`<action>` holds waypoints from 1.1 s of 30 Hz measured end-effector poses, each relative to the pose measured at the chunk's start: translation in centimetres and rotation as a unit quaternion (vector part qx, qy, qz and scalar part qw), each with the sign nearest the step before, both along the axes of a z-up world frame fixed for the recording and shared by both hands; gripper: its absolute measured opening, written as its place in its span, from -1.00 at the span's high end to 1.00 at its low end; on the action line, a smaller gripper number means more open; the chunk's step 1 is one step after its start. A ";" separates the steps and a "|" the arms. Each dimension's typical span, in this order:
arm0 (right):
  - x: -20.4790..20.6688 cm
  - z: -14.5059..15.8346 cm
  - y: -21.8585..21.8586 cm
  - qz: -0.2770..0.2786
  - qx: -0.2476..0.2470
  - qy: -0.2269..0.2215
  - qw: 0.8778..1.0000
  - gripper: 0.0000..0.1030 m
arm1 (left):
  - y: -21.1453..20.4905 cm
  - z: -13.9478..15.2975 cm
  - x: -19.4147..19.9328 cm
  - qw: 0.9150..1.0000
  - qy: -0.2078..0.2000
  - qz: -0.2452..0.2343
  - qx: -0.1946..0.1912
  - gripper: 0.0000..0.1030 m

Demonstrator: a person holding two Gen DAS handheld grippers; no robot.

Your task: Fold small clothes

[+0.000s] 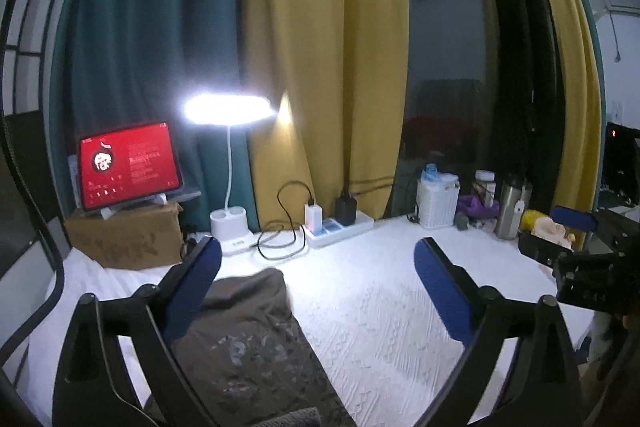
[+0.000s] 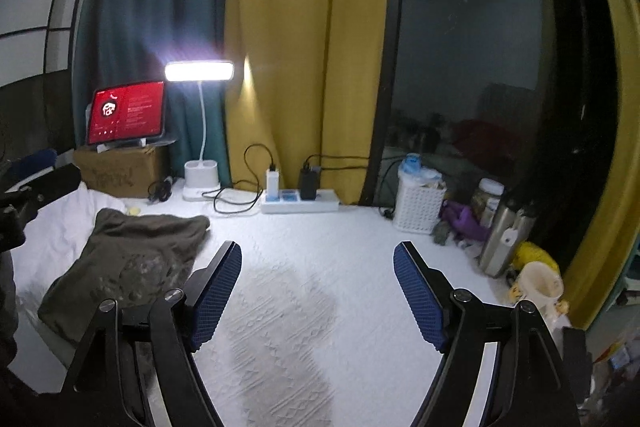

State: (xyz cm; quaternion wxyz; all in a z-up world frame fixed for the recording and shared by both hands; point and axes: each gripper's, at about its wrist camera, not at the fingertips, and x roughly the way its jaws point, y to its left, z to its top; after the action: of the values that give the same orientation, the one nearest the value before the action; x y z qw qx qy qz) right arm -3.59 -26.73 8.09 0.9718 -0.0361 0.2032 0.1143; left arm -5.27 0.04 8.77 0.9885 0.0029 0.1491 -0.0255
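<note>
R gripper [image 2: 318, 291] wide open over white sheet [image 2: 320, 247], brown shirt [image 2: 128, 263] lying at its left

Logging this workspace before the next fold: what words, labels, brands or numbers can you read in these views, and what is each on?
No text can be read with confidence.
Red-screened tablet on the brown cardboard box: pale lines of text and a round logo, too blurred to read.
Brown cardboard box: dark print on its front, too smeared to read.
Brown folded garment on the white textured cloth: faded pale graphic, no legible letters.
Both grippers: no markings seen.
</note>
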 end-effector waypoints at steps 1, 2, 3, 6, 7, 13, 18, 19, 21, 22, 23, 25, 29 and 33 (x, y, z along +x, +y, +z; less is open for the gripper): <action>-0.3 0.4 0.0 0.002 0.002 -0.005 1.000 -0.60 | 0.0 0.3 -0.3 1.000 -0.006 -0.001 0.002 -0.94; -0.5 0.7 0.1 0.002 0.004 -0.009 1.000 -0.61 | -0.1 0.5 -0.4 1.000 -0.011 -0.001 0.005 -0.96; -0.8 1.0 0.1 0.002 0.006 -0.014 1.000 -0.62 | -0.1 0.9 -0.7 1.000 -0.018 0.001 0.009 -0.97; -1.5 2.2 0.1 0.001 0.010 -0.029 1.000 -0.63 | -0.1 1.7 -1.3 0.999 -0.035 0.007 0.013 -0.97; -1.7 2.5 0.0 -0.001 0.010 -0.033 0.999 -0.64 | -0.1 2.0 -1.5 0.999 -0.040 0.009 0.013 -0.97; -3.0 4.9 -0.2 -0.003 0.015 -0.064 0.998 -0.82 | 0.3 3.9 -2.6 0.998 -0.067 0.020 0.009 -0.98; -4.1 6.8 -0.2 -0.005 0.019 -0.091 0.996 -0.88 | 0.5 4.9 -3.7 0.996 -0.088 0.031 0.011 -0.98; -4.4 7.1 -0.1 -0.004 0.019 -0.096 0.995 -0.88 | 0.7 5.0 -3.8 0.995 -0.091 0.032 0.010 -0.98; -4.9 7.7 0.1 -0.005 0.018 -0.106 0.994 -0.88 | 1.2 5.4 -4.2 0.994 -0.098 0.038 0.006 -0.98; -5.3 8.0 0.1 -0.004 0.019 -0.112 0.994 -0.89 | 1.4 5.5 -4.4 0.994 -0.101 0.041 0.004 -0.98; -5.7 8.3 0.2 -0.004 0.021 -0.119 0.993 -0.89 | 1.6 5.5 -4.5 0.994 -0.103 0.044 0.002 -0.98; -6.5 8.9 0.2 -0.008 0.028 -0.139 0.990 -0.89 | 2.1 5.7 -5.0 0.993 -0.109 0.052 -0.001 -0.98; -7.5 9.6 0.2 -0.014 0.034 -0.156 0.987 -0.89 | 3.1 5.6 -5.4 0.992 -0.111 0.053 -0.012 -0.98; -7.5 9.7 0.8 -0.011 0.030 -0.153 0.988 -0.89 | 3.9 5.2 -5.3 0.993 -0.101 0.054 -0.018 -0.98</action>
State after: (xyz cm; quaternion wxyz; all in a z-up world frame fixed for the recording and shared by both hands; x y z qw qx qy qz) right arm -11.05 -25.98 17.75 0.9933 -0.0216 0.0490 0.1027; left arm -10.62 3.89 13.96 0.9983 -0.0200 0.0481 0.0258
